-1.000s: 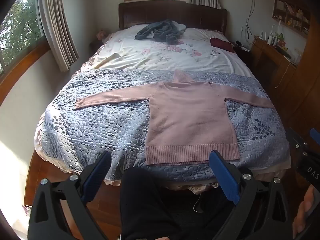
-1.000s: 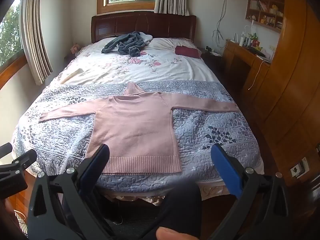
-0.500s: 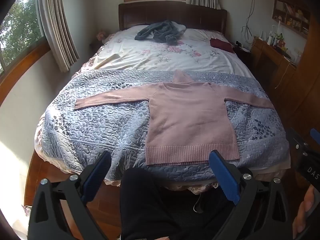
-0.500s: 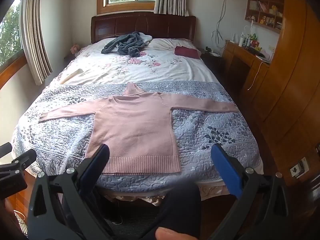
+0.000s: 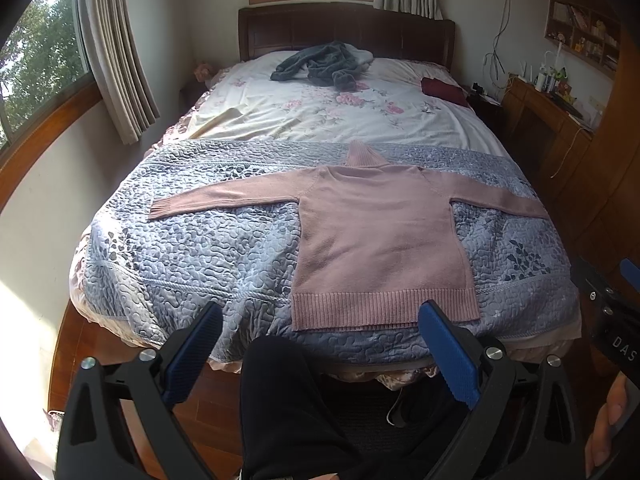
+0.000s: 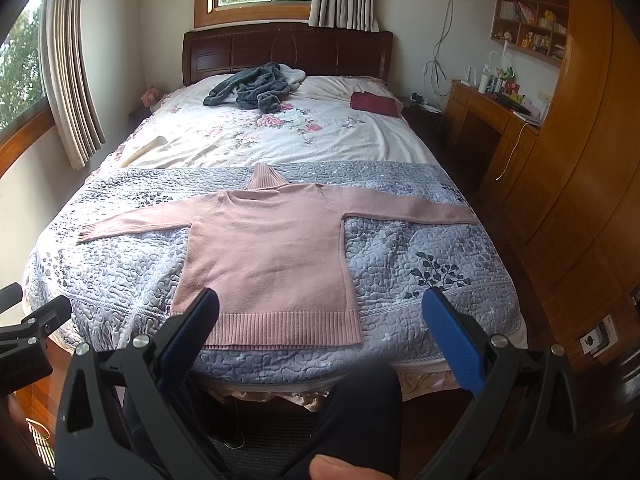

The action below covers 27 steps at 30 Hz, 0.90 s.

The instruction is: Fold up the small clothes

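A pink knitted sweater (image 5: pixel 380 236) (image 6: pixel 268 256) lies flat and face down on the blue-grey quilt (image 5: pixel 200 248) (image 6: pixel 420 264), sleeves spread to both sides, ribbed hem toward me. My left gripper (image 5: pixel 320 320) is open, held short of the bed's foot, with nothing between its blue pads. My right gripper (image 6: pixel 320 308) is open too, equally far back, framing the sweater's hem. A dark-trousered leg (image 5: pixel 288 408) (image 6: pixel 356 412) shows below each gripper.
A grey garment (image 5: pixel 320 62) (image 6: pixel 252 88) is heaped near the headboard, and a folded maroon cloth (image 5: pixel 444 90) (image 6: pixel 376 104) lies on the floral sheet. A wooden desk and wardrobe (image 6: pixel 560 168) line the right wall. Curtained windows are on the left.
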Motion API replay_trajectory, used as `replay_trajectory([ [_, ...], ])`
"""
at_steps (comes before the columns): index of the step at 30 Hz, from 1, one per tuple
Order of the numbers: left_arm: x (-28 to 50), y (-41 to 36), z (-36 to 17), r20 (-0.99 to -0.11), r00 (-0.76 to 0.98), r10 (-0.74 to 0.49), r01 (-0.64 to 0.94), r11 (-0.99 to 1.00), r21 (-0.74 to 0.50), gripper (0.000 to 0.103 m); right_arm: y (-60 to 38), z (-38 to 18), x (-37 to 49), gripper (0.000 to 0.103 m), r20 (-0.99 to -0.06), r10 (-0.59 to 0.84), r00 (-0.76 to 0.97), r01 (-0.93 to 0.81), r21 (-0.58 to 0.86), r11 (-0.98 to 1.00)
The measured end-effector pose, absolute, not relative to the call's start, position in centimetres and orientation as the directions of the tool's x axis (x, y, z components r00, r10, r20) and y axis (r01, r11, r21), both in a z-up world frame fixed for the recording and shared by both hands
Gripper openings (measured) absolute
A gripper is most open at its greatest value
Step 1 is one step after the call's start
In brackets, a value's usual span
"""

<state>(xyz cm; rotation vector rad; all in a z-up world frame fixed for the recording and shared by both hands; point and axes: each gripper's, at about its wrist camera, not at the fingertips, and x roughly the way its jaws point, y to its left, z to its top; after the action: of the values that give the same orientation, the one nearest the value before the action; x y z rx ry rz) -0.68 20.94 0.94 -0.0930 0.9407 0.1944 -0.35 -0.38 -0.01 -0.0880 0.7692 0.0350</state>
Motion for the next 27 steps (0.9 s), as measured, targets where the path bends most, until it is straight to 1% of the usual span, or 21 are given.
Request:
replay_trajectory([
  [27, -0.69, 20.96, 1.46, -0.801, 0.584, 0.134, -0.209, 0.978, 0.011, 0.099, -0.15, 0.32, -0.21, 0.1, -0.695, 0.002, 0.719, -0.068, -0.067, 0.995],
])
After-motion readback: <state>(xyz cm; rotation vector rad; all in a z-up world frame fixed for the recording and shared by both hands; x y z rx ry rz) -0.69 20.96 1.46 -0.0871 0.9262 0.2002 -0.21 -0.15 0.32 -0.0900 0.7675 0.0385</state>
